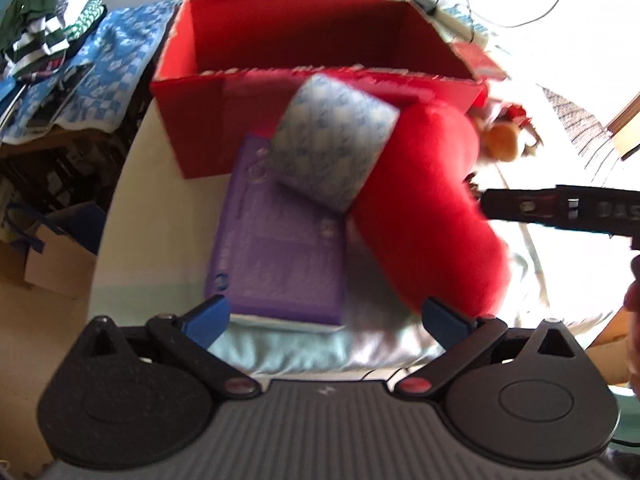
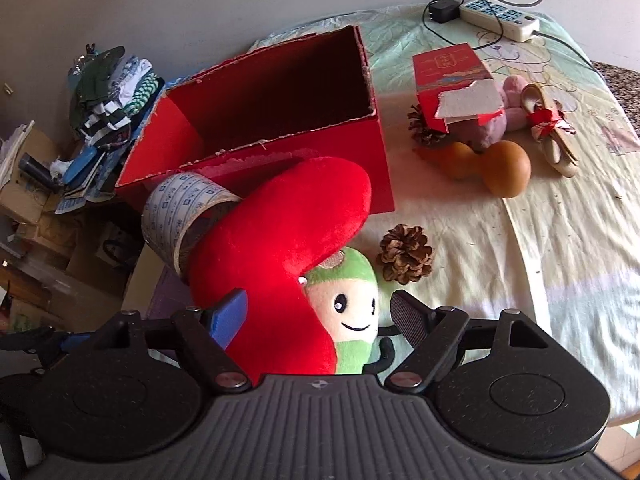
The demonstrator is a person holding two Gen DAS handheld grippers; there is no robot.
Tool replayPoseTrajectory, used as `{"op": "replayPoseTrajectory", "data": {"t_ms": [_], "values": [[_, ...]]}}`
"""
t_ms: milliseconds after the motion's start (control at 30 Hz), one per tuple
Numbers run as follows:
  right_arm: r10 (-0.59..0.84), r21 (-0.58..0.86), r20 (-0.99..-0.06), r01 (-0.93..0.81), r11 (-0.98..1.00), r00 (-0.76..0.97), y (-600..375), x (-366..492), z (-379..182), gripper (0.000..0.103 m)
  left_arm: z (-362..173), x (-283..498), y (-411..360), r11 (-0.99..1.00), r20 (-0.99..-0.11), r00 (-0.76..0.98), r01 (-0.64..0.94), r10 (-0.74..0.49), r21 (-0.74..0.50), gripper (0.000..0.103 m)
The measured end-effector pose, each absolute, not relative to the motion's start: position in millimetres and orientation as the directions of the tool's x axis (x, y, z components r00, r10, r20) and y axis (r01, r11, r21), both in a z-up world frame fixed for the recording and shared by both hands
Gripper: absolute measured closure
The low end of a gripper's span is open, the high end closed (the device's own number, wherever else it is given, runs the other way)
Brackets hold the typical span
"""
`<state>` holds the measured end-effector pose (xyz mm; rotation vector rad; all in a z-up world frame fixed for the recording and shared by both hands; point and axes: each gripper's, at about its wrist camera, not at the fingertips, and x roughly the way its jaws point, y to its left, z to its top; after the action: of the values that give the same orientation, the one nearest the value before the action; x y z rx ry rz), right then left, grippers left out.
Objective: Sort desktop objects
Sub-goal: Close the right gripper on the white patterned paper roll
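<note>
Cloth-covered table (image 2: 460,240) carries the open red cardboard box (image 2: 376,160) at 12 o'clock; right claw (image 2: 320,320) spread wide around the soft, light red plush toy (image 2: 280,240), best pinched mid-body; left claw (image 1: 326,320) wide, empty.

My left matte black, speckled plastic two-finger gripper (image 1: 326,318) has a ribbed grey housing, two round black discs, red-capped pivot screws and blue finger pads (image 1: 208,320). My right black gripper of the same build (image 2: 320,316) shows silver screws, one blue pad and one dark ribbed pad. A blurred strip at the left view's right edge may be my skin.
</note>
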<state>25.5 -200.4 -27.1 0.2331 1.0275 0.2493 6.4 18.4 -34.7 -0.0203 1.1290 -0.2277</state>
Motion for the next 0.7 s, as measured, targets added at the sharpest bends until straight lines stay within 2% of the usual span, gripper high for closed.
{"op": "replayPoseTrajectory", "data": {"t_ms": [67, 133, 433, 467, 533, 567, 633, 700], "values": [[0.322, 0.299, -0.811, -0.127, 0.946, 0.489, -198.4, 31.3, -26.8, 0.018, -31.8, 6.6, 10.9, 0.974, -0.883, 0.423, 0.171, -0.206, -0.145, 0.004], [0.335, 0.304, -0.808, -0.145, 0.942, 0.485, -199.3, 37.2, -25.8, 0.018, -30.6, 7.7, 4.6, 0.974, -0.876, 0.436, 0.178, -0.203, -0.138, 0.011], [0.493, 0.424, -0.734, -0.251, 0.87, 0.468, -190.7, 63.8, -6.1, 0.02, -7.1, 32.6, 41.6, 0.992, -0.825, 0.551, 0.093, -0.126, -0.089, 0.008], [0.507, 0.429, -0.727, -0.27, 0.862, 0.463, -183.4, 65.6, -4.4, 0.02, -6.3, 38.4, 43.3, 0.991, -0.82, 0.557, 0.104, -0.131, -0.088, 0.009], [0.519, 0.432, -0.727, -0.288, 0.855, 0.45, -169.5, 69.9, -3.6, 0.022, -7.3, 51.3, 41.8, 0.985, -0.817, 0.556, 0.154, -0.152, -0.078, 0.021], [0.516, 0.43, -0.733, -0.286, 0.856, 0.444, -163.5, 72.8, -4.5, 0.023, -8.8, 58.2, 39.5, 0.98, -0.818, 0.551, 0.187, -0.165, -0.072, 0.023], [0.504, 0.426, -0.747, -0.271, 0.863, 0.433, -153.5, 78.4, -7.2, 0.023, -12.7, 68.9, 34.3, 0.962, -0.818, 0.536, 0.263, -0.208, -0.072, 0.024], [0.494, 0.431, -0.761, -0.242, 0.869, 0.421, -146.6, 83.1, -10.6, 0.023, -15.5, 76.2, 30.9, 0.939, -0.813, 0.524, 0.334, -0.255, -0.08, 0.019]]}}
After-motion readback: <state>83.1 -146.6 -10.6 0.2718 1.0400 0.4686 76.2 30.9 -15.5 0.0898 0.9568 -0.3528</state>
